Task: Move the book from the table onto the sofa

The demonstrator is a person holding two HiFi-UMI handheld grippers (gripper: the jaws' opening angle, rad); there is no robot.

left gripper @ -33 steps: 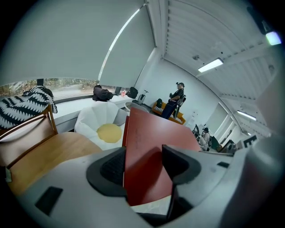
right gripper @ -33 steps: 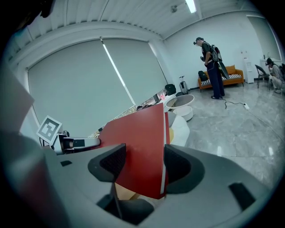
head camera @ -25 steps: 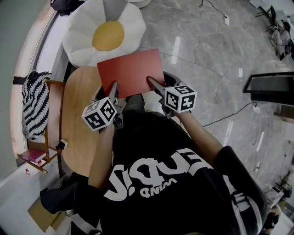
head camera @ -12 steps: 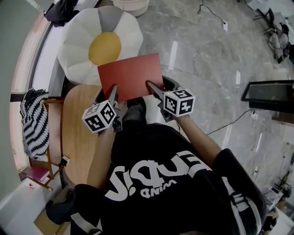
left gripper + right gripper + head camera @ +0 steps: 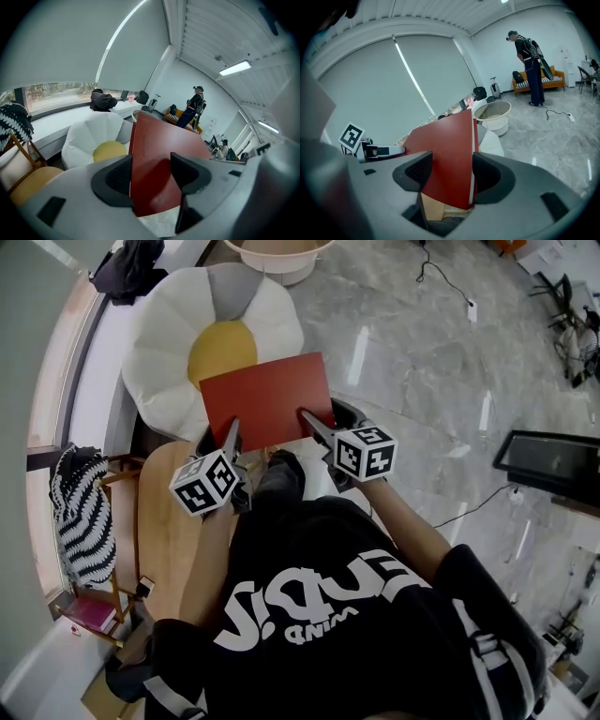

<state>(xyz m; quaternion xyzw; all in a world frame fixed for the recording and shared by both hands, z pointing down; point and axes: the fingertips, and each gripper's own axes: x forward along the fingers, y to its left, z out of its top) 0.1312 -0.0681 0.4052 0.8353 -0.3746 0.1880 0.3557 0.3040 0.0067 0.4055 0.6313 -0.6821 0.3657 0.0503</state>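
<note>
A thin red book is held flat in the air between both grippers, its far edge over the flower-shaped white sofa with the yellow centre cushion. My left gripper is shut on the book's near left edge, and my right gripper is shut on its near right edge. The book fills the gap between the jaws in the left gripper view. The right gripper view shows the book on edge between the jaws, with the left gripper behind it.
The round wooden table lies below left of the book. A wooden chair with a zebra-striped cushion stands at the left. A beige basin sits on the marble floor beyond the sofa. A person stands far off.
Both grippers have carried the book away from the table and toward the sofa; the sofa now lies closer under the book's far edge.
</note>
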